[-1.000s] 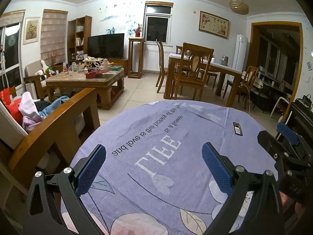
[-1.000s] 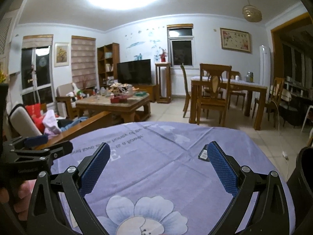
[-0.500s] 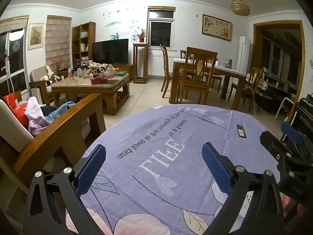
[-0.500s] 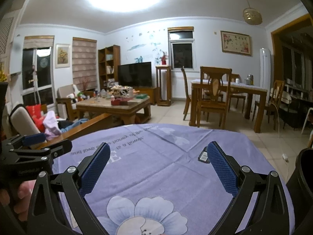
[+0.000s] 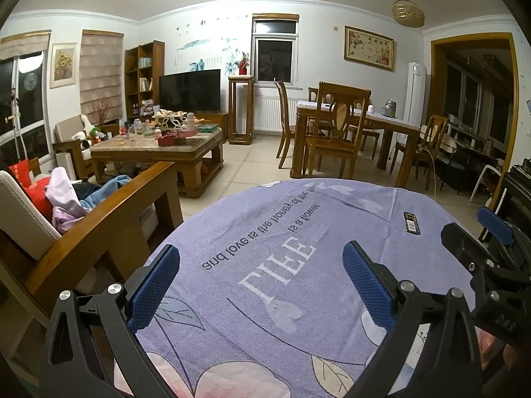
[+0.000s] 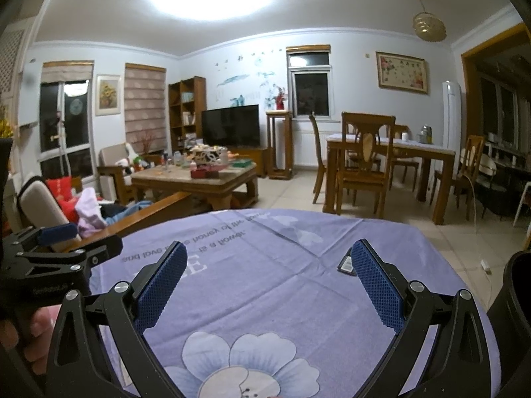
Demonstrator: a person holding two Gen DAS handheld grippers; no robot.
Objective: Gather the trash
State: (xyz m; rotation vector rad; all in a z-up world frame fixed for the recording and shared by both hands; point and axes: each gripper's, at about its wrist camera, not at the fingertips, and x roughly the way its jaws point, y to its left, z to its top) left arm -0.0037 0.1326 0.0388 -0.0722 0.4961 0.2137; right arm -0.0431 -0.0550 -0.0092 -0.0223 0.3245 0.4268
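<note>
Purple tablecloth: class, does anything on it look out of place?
Yes. A small dark wrapper lies alone on the tablecloth, near its far right edge. It is the only loose item there, so it reads as litter.

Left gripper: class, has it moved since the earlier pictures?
Yes. The left gripper has tilted upward: the purple tablecloth sits lower in its view and more ceiling shows.

My round table [image 5: 232, 331] wears a purple flowered cloth [image 6: 265, 298]; one small dark wrapper [image 5: 411, 222], I think, lies on it.
</note>
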